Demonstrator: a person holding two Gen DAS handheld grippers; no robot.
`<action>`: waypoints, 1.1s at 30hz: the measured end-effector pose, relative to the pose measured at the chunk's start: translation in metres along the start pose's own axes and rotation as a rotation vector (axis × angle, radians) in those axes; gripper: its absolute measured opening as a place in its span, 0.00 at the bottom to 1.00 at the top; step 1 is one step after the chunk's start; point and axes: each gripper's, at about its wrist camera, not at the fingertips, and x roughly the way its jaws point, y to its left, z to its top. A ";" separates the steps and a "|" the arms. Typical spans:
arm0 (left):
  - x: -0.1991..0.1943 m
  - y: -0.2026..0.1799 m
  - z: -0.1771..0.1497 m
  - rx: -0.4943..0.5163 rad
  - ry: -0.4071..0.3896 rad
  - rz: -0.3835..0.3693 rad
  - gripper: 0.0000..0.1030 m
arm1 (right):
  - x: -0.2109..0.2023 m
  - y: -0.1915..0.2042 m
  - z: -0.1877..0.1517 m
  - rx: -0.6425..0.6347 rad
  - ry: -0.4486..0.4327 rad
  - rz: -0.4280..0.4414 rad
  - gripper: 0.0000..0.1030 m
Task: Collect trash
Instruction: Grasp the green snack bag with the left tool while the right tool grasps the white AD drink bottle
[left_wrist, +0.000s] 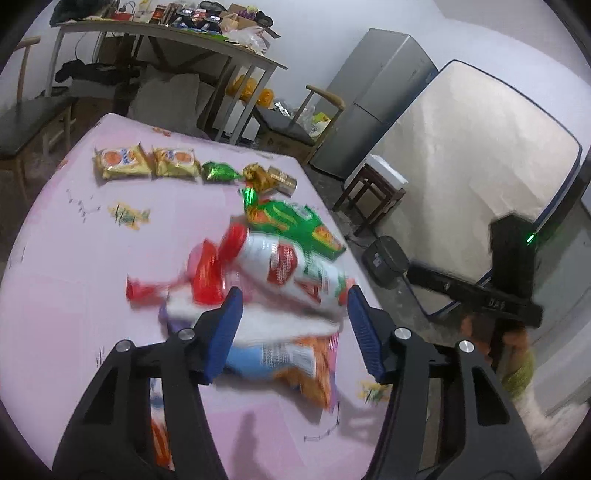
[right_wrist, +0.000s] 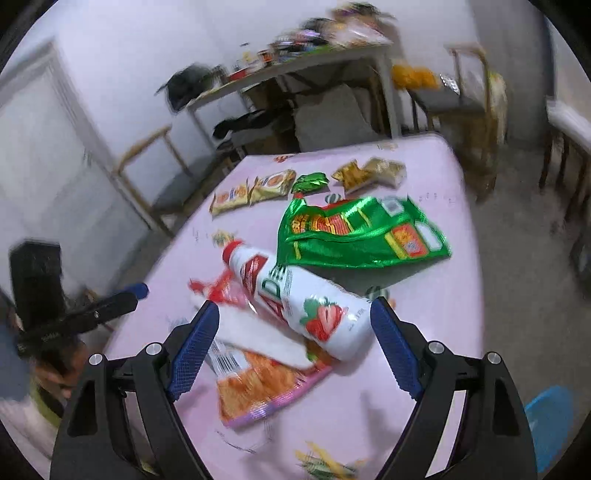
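Both jaws open, empty. Bottle lies loose atop wrappers; crooked pinch by right gripper could roll it off worktop.

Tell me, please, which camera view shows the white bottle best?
The right wrist view: the bottle lies there nearly whole and fairly sharp, red cap to strawberry picture. In the left wrist view it is blurred and its label unreadable.
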 end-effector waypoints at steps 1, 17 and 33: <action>0.005 0.004 0.013 -0.015 0.013 -0.010 0.53 | 0.005 -0.016 0.004 0.101 0.003 0.034 0.79; 0.197 0.066 0.120 -0.229 0.446 -0.048 0.53 | 0.053 -0.003 0.015 -0.141 0.156 0.116 0.79; 0.254 0.084 0.116 -0.264 0.593 -0.058 0.33 | 0.113 0.029 0.026 -0.413 0.327 0.088 0.79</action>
